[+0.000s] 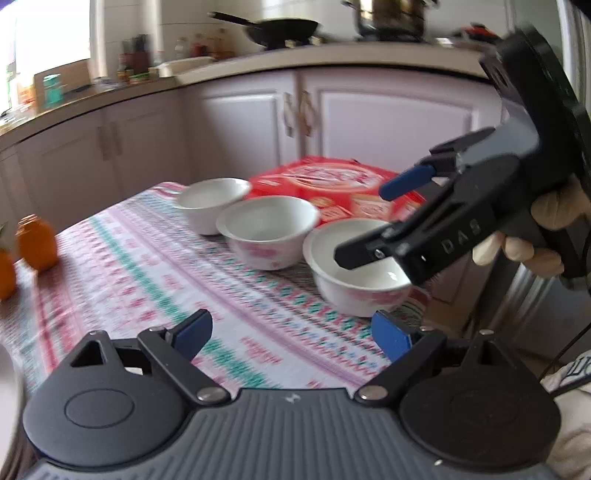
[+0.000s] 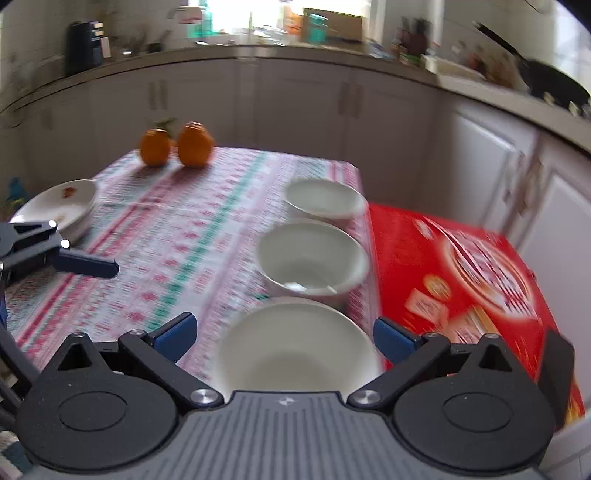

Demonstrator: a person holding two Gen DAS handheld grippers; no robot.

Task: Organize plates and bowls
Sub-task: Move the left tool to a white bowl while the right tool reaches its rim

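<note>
Three white bowls with pink flowers stand in a row on the patterned tablecloth: a far bowl [image 1: 212,201] [image 2: 323,199], a middle bowl [image 1: 267,230] [image 2: 312,258] and a near bowl [image 1: 354,273] [image 2: 295,347]. My right gripper [image 2: 284,334] is open, hovering above the near bowl; it shows in the left wrist view [image 1: 373,221] over that bowl. My left gripper [image 1: 291,334] is open and empty above the cloth, left of the near bowl. A stack of white plates [image 2: 62,206] lies at the table's left edge.
A red printed box [image 1: 332,184] [image 2: 469,273] sits beside the bowls at the table's edge. Two oranges [image 2: 175,146] [image 1: 37,243] stand at the far end of the table. Kitchen cabinets and a counter with a wok [image 1: 280,29] lie beyond.
</note>
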